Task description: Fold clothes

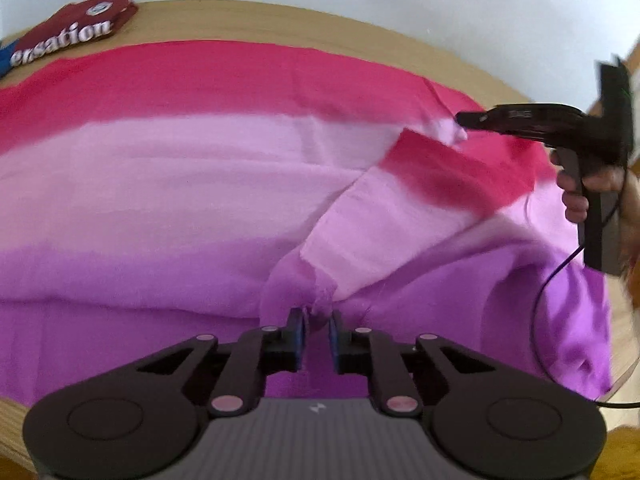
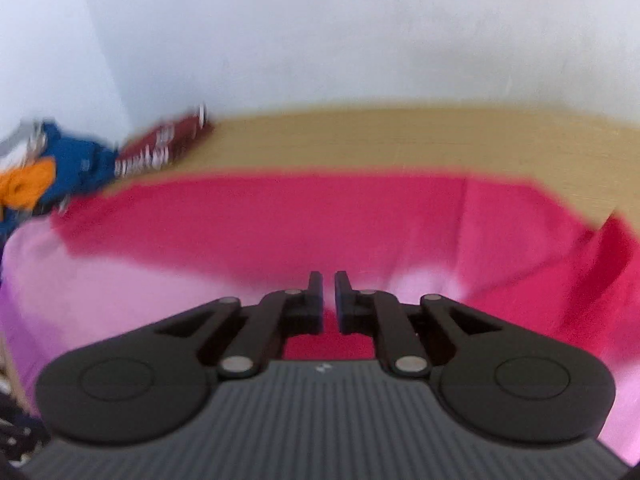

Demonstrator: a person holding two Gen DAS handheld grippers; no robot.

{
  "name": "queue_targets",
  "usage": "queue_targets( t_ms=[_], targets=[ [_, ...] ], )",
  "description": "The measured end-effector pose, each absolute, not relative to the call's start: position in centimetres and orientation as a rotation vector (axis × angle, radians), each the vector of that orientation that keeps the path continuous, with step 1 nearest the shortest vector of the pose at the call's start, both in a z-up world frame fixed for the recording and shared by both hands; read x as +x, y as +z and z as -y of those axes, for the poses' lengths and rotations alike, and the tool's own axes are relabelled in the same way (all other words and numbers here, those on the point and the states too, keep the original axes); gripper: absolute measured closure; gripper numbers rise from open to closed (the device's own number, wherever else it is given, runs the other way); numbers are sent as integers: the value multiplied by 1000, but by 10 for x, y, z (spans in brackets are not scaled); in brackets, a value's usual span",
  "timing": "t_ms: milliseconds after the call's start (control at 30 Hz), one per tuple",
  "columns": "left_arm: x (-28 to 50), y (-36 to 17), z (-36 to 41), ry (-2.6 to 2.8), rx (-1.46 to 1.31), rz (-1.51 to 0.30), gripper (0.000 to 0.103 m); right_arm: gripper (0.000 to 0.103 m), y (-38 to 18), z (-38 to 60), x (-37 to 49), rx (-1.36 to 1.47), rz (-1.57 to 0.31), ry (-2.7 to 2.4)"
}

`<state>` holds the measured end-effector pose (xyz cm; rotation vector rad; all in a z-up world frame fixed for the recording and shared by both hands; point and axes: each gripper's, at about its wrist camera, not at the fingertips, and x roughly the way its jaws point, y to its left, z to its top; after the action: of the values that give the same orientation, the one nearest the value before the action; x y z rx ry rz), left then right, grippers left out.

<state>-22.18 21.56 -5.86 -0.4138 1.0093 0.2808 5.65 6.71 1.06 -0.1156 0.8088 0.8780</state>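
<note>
Left tool [image 1: 317, 322] pinches a bunched purple fold of the big pink, red and purple cloth [image 1: 180, 168] spread over the wooden table [image 1: 280, 24]. Right tool [image 2: 328, 294] — at 2 o'clock from it — pinches the cloth's edge too. A dark red printed shirt [image 1: 80, 24] lies at 11 o'clock.

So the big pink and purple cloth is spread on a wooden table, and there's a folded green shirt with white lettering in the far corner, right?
Nearly. The folded shirt with white lettering is dark red, not green, as the left wrist view shows. The rest holds: the big pink and purple cloth is spread on the wooden table, with that shirt in the far corner.
</note>
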Motion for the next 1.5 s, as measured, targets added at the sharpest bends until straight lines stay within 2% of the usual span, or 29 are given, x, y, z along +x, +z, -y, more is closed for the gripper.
queue_targets(
  t_ms=[33,67,133,167,333,467,533,600,667,867,1000,1067,1100,1133,1167,1200,1500],
  targets=[
    [-221,-61,-217,276,-406,-1021,86,83,3,-74,55,-162,-830,860],
    [-220,-64,-220,262,-405,-1029,85,74,-4,-81,53,-215,-833,842],
    [-220,-67,-228,222,-408,-1036,74,67,-14,-94,46,-325,-789,805],
    [-220,-68,-232,206,-402,-1035,72,63,-18,-100,44,-370,-772,782],
    [-224,-76,-241,139,-378,-1036,57,59,-31,-112,53,-392,-859,703],
    [-225,-81,-243,143,-368,-1063,55,57,-25,-115,50,-369,-882,691],
    [-224,-81,-242,122,-386,-1053,51,57,-21,-115,46,-338,-897,722],
    [-224,-80,-239,106,-379,-1047,47,43,-21,-120,43,-349,-896,763],
    [-223,-80,-230,109,-347,-1059,46,34,-24,-125,39,-409,-874,796],
    [-219,-85,-209,154,-294,-1085,45,33,-31,-130,46,-454,-803,818],
    [-216,-82,-209,191,-298,-1067,40,33,-33,-125,58,-418,-801,833],
    [-211,-83,-208,211,-282,-1059,43,35,-38,-122,63,-393,-817,864],
    [-209,-84,-206,225,-265,-1050,60,46,-38,-120,63,-381,-814,879],
    [-207,-85,-204,238,-248,-1041,89,56,-37,-117,61,-377,-805,887],
    [-206,-85,-203,238,-244,-1037,97,87,-34,-115,59,-374,-792,888],
    [-205,-83,-202,223,-261,-1029,96,97,-31,-113,57,-367,-778,886],
    [-213,-47,-204,147,-322,-910,97,98,28,-82,46,-161,-602,889]
  ],
)
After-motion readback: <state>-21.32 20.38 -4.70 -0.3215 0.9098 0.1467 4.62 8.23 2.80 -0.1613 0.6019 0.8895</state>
